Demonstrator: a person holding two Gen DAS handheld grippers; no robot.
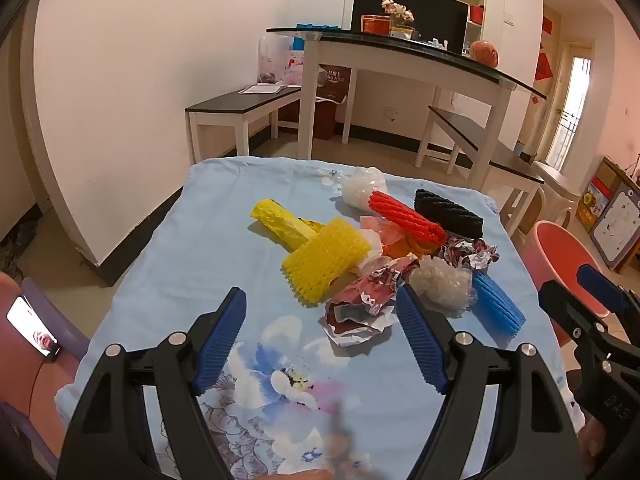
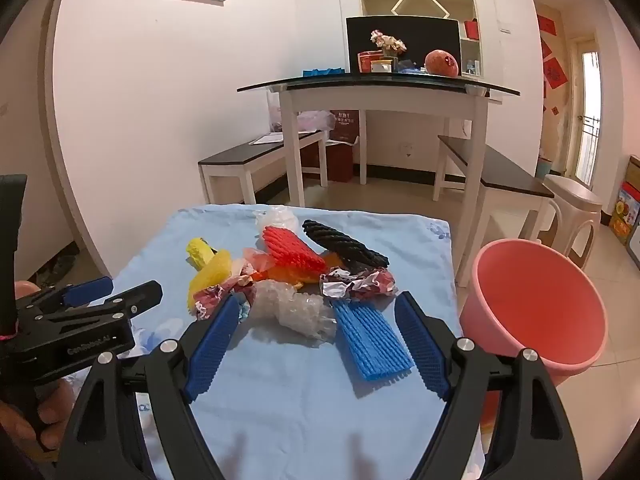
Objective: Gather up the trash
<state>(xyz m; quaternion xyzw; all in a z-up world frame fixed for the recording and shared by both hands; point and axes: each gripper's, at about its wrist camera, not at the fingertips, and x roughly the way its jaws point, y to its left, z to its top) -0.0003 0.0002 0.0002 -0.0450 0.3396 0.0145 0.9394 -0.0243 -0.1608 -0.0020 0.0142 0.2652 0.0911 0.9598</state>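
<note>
Both tools hang above the near edge of the tabletop, which is covered by a light blue flowered cloth. The left gripper has its jaws spread wide with nothing between them; its right blue pad sits just beside a crumpled foil wrapper, though contact cannot be told. The right gripper is equally wide apart and holds nothing; between its pads, farther along the cloth, lie a blue foam net and a wad of clear bubble wrap.

The trash is heaped around the middle of the tabletop, reaching toward the far edge. Counted near to far:
- two crumpled foil wrappers, the second just behind the blue net
- one blue foam net
- two clear plastic wads, the second near the far edge
- two yellow pieces: a foam net and, behind it toward the left edge, a yellow bag
- one orange scrap in the heap's middle
- one red foam net
- one black foam net, just right of the red one

A pink bucket stands on the floor beside the right edge of the tabletop; the visible part of its inside holds nothing.
</note>
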